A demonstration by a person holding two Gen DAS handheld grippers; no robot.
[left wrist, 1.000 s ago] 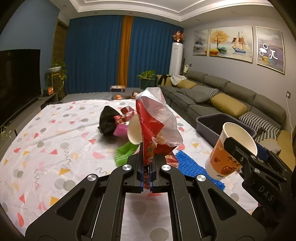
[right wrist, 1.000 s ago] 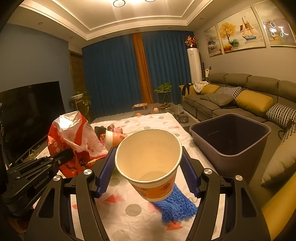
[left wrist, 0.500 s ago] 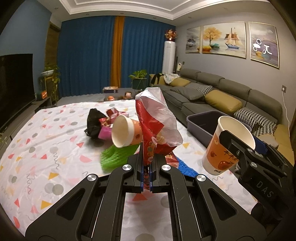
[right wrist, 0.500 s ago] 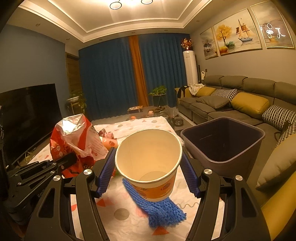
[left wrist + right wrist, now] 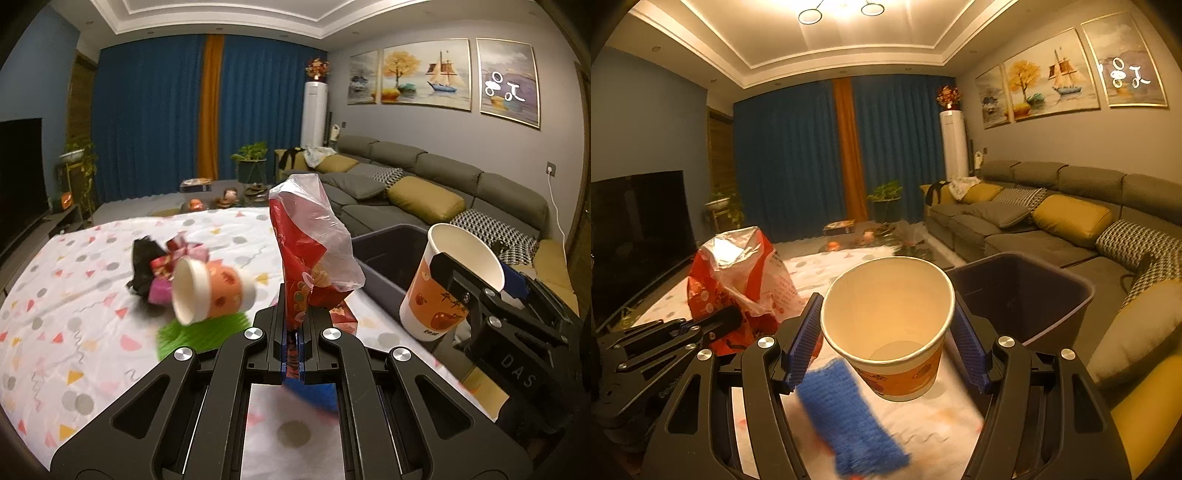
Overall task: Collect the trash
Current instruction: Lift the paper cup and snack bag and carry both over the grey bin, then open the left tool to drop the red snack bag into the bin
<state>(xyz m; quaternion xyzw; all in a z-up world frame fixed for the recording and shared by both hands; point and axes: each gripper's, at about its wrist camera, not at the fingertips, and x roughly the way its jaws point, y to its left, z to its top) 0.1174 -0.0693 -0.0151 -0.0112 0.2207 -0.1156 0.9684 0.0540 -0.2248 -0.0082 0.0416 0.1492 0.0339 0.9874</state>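
While my left claw point(image 5: 294, 345) pinches the red snack bag point(image 5: 308, 254) and my right claw point(image 5: 886, 354) holds the paper cup point(image 5: 892, 325), either may, I think, miss the dark bin point(image 5: 1027, 291).

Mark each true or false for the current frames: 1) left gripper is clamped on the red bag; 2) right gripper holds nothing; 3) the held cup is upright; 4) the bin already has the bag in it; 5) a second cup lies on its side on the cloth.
1. True: the left gripper is clamped on the red bag.
2. False: the right gripper holds a paper cup.
3. True: its mouth faces up.
4. False: the dark bin holds no bag.
5. True: the second cup lies tipped beside the green net.
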